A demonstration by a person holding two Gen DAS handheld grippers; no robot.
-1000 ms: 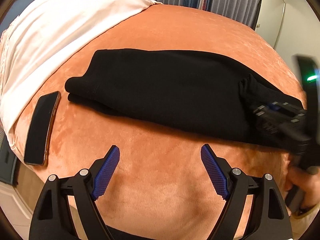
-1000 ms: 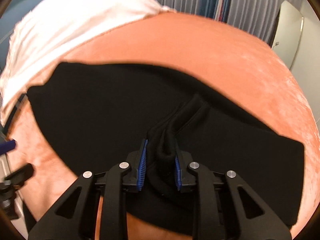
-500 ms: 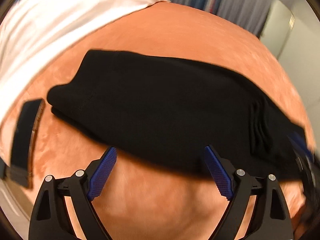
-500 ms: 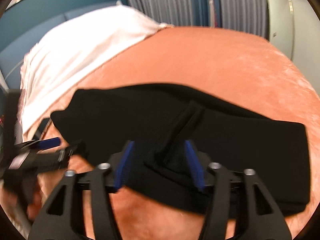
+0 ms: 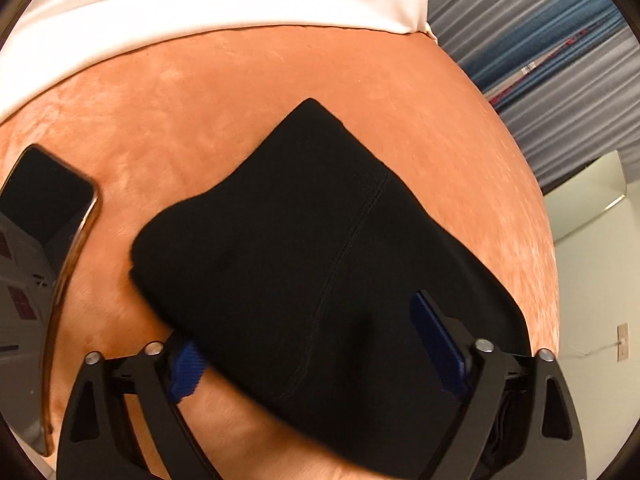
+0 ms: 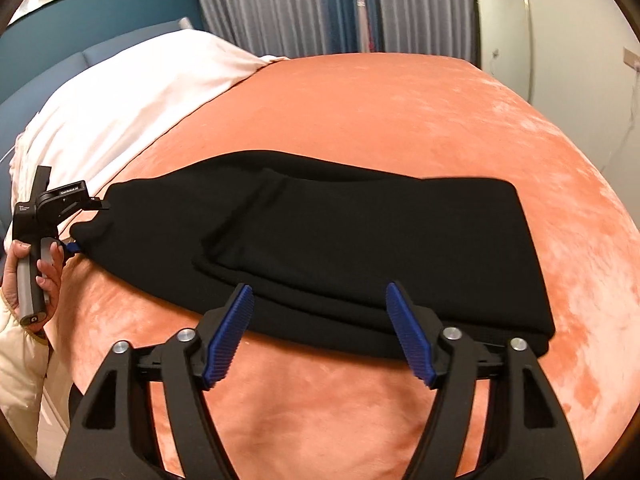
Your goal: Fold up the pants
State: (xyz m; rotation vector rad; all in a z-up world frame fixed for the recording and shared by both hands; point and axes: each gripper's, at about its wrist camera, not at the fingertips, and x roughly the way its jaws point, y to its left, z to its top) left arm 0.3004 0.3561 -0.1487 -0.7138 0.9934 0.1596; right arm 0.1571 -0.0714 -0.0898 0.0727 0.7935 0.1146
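Black-screened phone (image 5: 44,204), one, lies at the left edge on one orange plush blanket (image 6: 400,120). One folded black pair of pants (image 6: 360,240) fills mid-frame. Two grippers: left gripper (image 5: 316,344) straddles its end, jaws opening; right gripper (image 6: 320,332), lower centre, opening, grips nothing.

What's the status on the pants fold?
Left gripper opening, straddling pants end. Right gripper opening, clear of cloth. Phone beside pants.

My right black plastic hand-held gripper (image 6: 320,332) has two triangular cut-out arms, silver screws at the joints and ribbed blue pads (image 6: 230,336) on its fingers. My left hand-held gripper (image 5: 320,344) is built alike, with a grey grip and small white lettering on its black head. I wear a cream quilted sleeve (image 6: 18,364).
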